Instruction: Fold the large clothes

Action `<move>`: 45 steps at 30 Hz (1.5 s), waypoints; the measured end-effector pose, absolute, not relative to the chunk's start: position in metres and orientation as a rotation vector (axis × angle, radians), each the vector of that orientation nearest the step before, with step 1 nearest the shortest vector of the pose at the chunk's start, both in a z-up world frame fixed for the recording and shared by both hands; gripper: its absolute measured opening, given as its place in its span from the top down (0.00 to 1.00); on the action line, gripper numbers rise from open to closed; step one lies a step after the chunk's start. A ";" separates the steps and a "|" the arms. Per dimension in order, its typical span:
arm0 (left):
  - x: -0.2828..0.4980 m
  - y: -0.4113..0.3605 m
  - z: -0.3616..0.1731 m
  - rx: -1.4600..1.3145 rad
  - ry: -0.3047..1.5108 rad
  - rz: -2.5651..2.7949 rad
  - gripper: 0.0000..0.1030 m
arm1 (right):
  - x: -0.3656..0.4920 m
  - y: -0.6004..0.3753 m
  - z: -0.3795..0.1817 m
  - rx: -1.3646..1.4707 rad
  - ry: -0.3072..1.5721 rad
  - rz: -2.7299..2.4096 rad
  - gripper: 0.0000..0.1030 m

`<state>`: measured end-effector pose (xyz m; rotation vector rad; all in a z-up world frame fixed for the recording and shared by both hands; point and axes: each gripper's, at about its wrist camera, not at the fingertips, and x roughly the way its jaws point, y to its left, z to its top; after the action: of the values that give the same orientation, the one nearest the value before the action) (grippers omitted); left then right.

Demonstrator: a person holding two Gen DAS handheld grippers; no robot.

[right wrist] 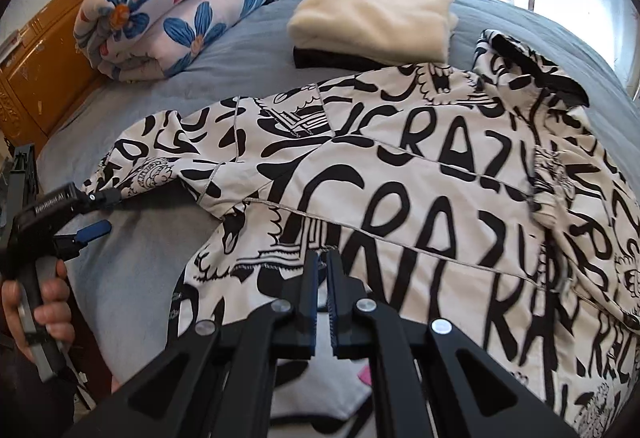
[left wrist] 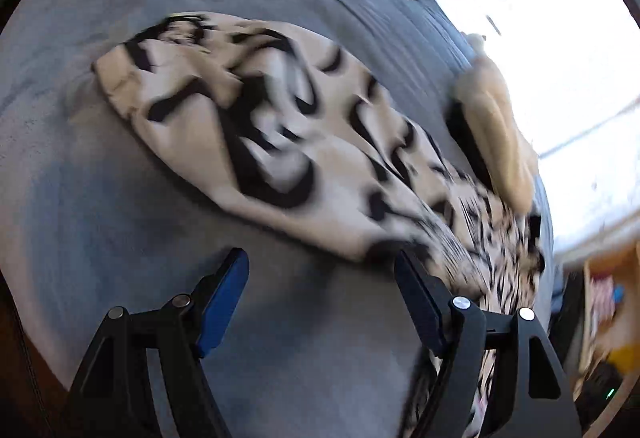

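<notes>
The left hand-held gripper point(left wrist: 320, 270) points steeply down with its jaws spread wide and nothing between the blue pads. From the right side, a hand point(right wrist: 38, 302) is seen wrapped round its grip, fingers point(right wrist: 56, 292) curled. The right hand-held gripper point(right wrist: 322, 266) also angles down, jaws pressed nearly together.
</notes>
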<state>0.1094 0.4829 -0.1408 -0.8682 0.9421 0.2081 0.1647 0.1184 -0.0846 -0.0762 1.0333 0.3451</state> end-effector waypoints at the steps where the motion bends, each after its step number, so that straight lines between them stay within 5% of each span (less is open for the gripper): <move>1: 0.111 0.491 -0.146 -0.892 0.936 0.213 0.28 | 0.166 0.120 -0.087 -0.076 1.037 0.345 0.96; 8: 0.129 0.523 -0.168 -0.992 0.892 0.246 0.29 | 0.178 0.129 -0.105 -0.085 1.074 0.319 0.96; 10: 0.137 0.520 -0.161 -0.906 0.891 0.300 0.64 | 0.179 0.127 -0.108 -0.077 1.084 0.314 0.96; 12: 0.149 0.510 -0.152 -0.799 0.921 0.336 0.84 | 0.181 0.123 -0.110 -0.066 1.090 0.307 0.96; 15: 0.161 0.490 -0.127 -0.701 0.887 0.335 0.93 | 0.182 0.114 -0.110 -0.044 1.092 0.295 0.96; 22: 0.174 0.407 -0.030 -0.540 0.725 0.154 0.93 | 0.179 0.066 -0.099 0.076 1.069 0.248 0.96; 30: 0.190 0.227 0.049 -0.366 0.639 -0.229 0.93 | 0.161 -0.025 -0.084 0.207 1.013 0.139 0.96; 35: 0.212 0.101 0.016 -0.228 0.797 -0.381 0.91 | 0.143 -0.095 -0.084 0.251 0.980 0.014 0.96; 39: 0.216 0.020 -0.042 -0.061 1.005 -0.453 0.56 | 0.129 -0.142 -0.093 0.299 0.995 -0.063 0.96; 45: 0.185 -0.016 -0.094 0.040 1.146 -0.479 0.55 | 0.112 -0.181 -0.106 0.350 1.005 -0.106 0.96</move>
<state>0.1847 -0.0161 -0.0945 0.0401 1.1464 -0.4794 0.1116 -0.1814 -0.1056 0.3502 1.0048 -0.1064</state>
